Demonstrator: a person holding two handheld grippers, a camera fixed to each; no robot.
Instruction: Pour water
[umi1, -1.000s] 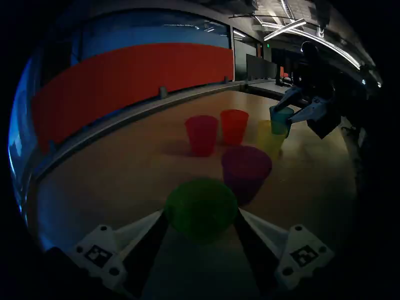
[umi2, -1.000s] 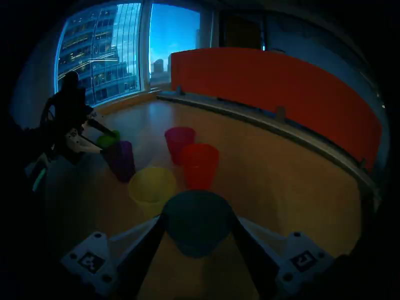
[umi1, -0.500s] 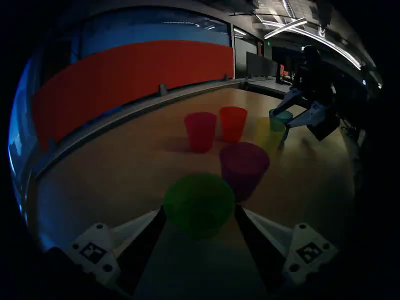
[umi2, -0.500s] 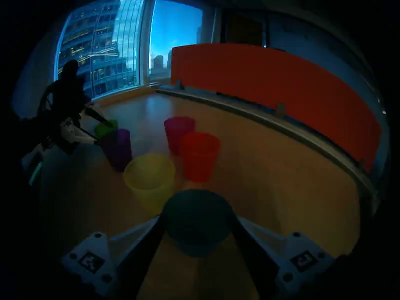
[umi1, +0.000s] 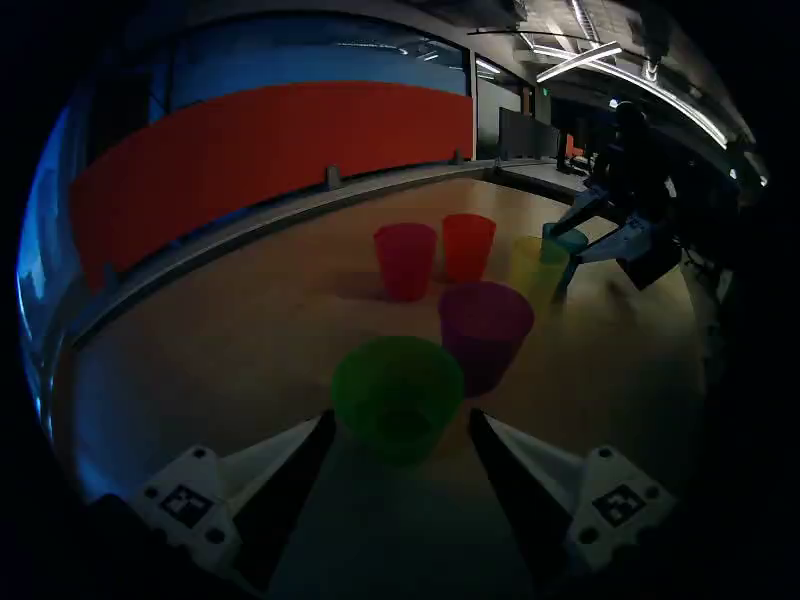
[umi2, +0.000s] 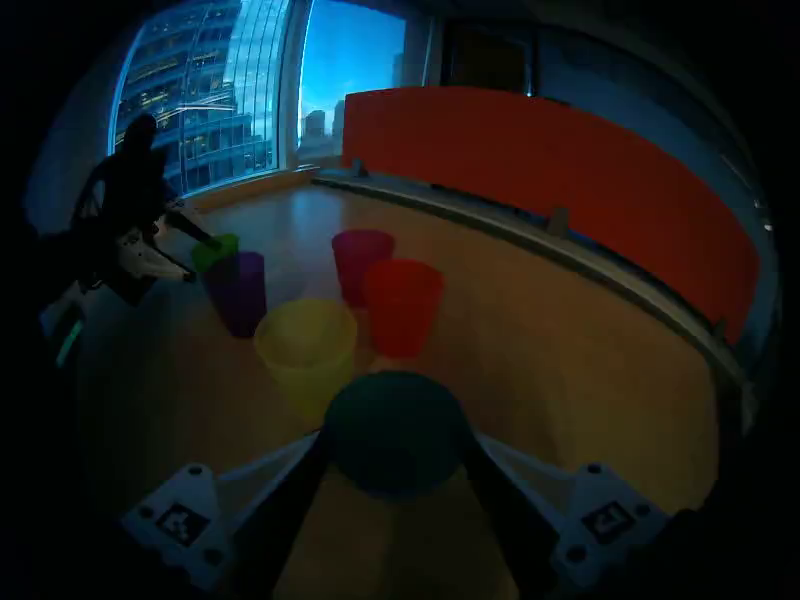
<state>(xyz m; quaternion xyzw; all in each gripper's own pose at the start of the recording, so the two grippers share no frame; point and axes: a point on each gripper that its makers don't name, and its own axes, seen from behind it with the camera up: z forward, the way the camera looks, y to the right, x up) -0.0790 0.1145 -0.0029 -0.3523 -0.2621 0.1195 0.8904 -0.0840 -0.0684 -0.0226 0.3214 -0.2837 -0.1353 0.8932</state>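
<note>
Left hand-held gripper (umi1: 397, 425) pinches green cup (umi1: 398, 392); right hand-held gripper (umi2: 393, 440) pinches teal cup (umi2: 395, 425). Yellow cup (umi2: 305, 350), purple cup (umi1: 485, 330), red cup (umi1: 468, 245) and pink cup (umi1: 405, 260) upright on bench (umi1: 250, 330).

green cup (umi1: 397, 400), purple cup (umi1: 485, 330), teal cup (umi2: 395, 435), red partition (umi1: 270, 150)

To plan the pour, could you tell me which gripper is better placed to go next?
Probably the right gripper: its fingers press the teal cup, and the yellow cup stands just ahead, mouth open.
</note>
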